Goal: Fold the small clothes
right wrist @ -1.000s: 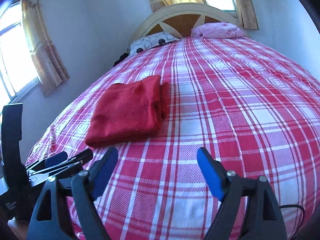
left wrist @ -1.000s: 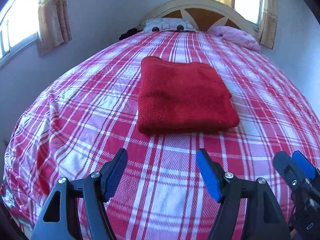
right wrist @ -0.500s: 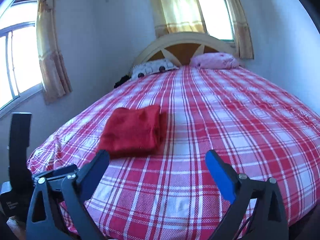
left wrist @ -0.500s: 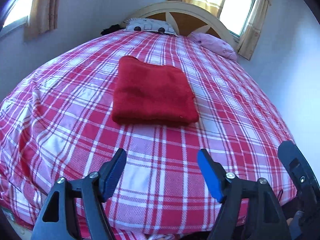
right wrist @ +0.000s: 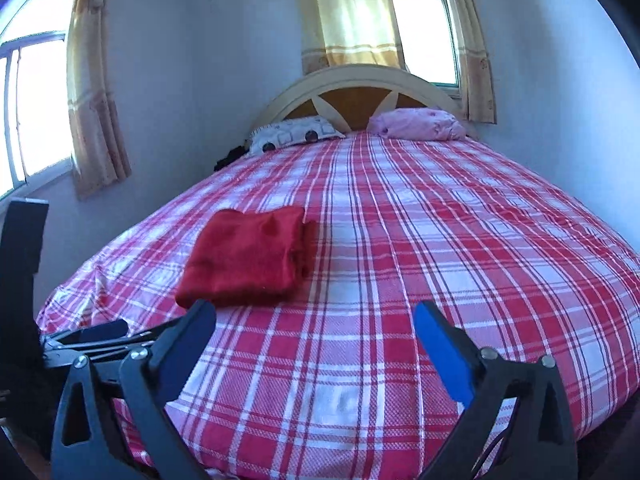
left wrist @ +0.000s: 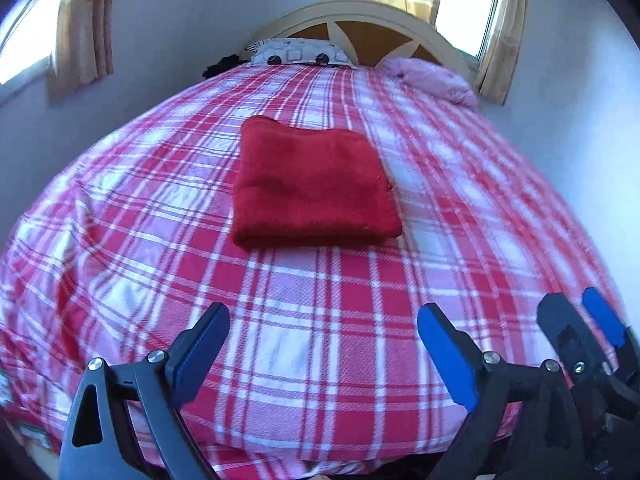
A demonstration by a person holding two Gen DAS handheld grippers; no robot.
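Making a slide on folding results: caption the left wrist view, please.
Folded red knitted garment lies flat on the red-and-white plaid bedspread, beyond the open, empty left gripper.

We hold our left gripper low and wide open, with nothing between its two blue fingers. Our right gripper is wide open too and holds nothing. The two sit side by side, near each other, and both point the same way

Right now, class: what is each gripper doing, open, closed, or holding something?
Left gripper: jaws open, holding nothing.
Right gripper: jaws open, holding nothing.
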